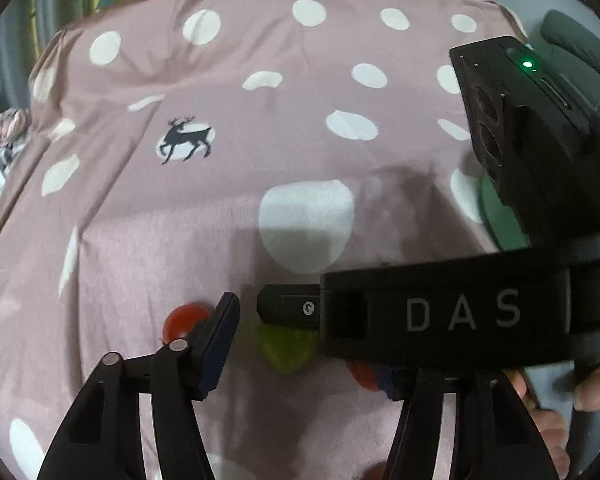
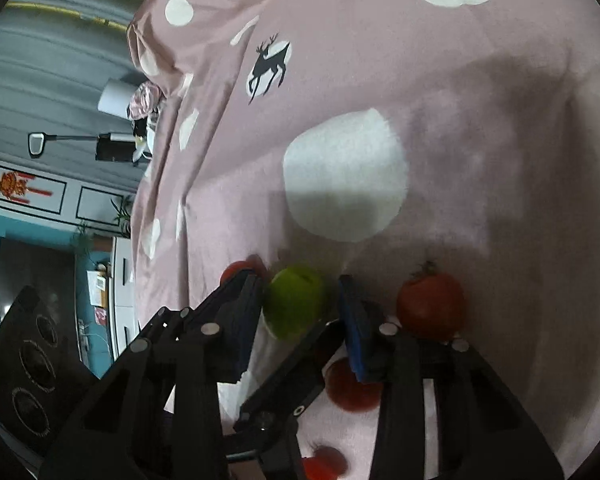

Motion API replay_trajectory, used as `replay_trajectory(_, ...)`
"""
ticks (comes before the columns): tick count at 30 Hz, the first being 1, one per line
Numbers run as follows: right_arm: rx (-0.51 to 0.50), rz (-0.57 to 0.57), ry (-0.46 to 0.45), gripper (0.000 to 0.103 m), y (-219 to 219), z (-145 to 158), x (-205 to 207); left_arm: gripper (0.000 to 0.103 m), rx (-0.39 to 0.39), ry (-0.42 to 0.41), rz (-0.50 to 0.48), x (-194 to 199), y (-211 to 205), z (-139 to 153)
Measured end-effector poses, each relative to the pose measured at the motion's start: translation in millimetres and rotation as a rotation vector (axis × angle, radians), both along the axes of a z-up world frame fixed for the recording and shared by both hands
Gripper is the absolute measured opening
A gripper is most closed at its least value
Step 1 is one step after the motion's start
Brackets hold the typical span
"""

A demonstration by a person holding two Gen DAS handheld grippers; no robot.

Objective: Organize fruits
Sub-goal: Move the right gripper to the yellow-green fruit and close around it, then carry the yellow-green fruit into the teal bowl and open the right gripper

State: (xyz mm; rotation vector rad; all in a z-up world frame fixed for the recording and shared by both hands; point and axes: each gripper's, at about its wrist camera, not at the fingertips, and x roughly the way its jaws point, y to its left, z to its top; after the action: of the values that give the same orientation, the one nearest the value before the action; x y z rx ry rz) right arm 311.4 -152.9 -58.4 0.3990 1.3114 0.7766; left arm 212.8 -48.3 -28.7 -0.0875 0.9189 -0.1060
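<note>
Fruits lie on a pink bedsheet (image 2: 480,128) with white dots. In the right wrist view, a green apple (image 2: 296,304) sits between the blue pads of the right gripper (image 2: 304,308); the left pad touches it, while the right pad stands just beside it, so a firm grip cannot be told. A red tomato (image 2: 430,306) rests just right of that gripper, and another red fruit (image 2: 352,388) lies nearer, partly hidden. In the left wrist view, the left gripper (image 1: 300,356) is spread wide above the apple, the right gripper's black body crossing in front of it.
</note>
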Motion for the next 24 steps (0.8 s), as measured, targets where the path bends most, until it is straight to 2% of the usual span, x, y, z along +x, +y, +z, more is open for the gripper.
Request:
replay_trajectory(1, 0.006, 0.003, 0.004, 0.035, -0.4, -0.2, 0.1, 0.047, -0.019, 0.001, -0.012, -0.8, 1.2, 0.0)
replay_trajectory(3, 0.028, 0.001, 0.027, 0.035, -5.2, -3.4, 0.8, 0.036, -0.007, 0.04, -0.006, 0.6, 3.6, -4.7)
replay_trajectory(6, 0.033, 0.006, 0.024, 0.035, -7.5, -2.3, -2.0, 0.036, -0.033, 0.058, -0.006, 0.9, 7.2, -5.9)
replay_trajectory(12, 0.009, 0.006, 0.008, 0.035, -3.8, 1.2, -6.4, 0.035, 0.009, 0.072, -0.01, -0.5, 1.4, -5.0)
replay_trajectory(16, 0.015, 0.011, -0.01, 0.035, -2.8, 8.8, -9.7, 0.035, -0.018, 0.045, 0.005, -6.1, 3.9, 0.8)
replay_trajectory(21, 0.029, 0.003, -0.043, 0.035, -8.5, 27.6, -23.8, 0.035, 0.009, -0.024, -0.004, -26.7, -5.3, 18.8)
replay_trajectory(24, 0.041, -0.016, -0.093, 0.035, -20.7, 44.1, -35.0, 0.035, -0.047, -0.062, -0.017, -36.9, -8.1, 34.9)
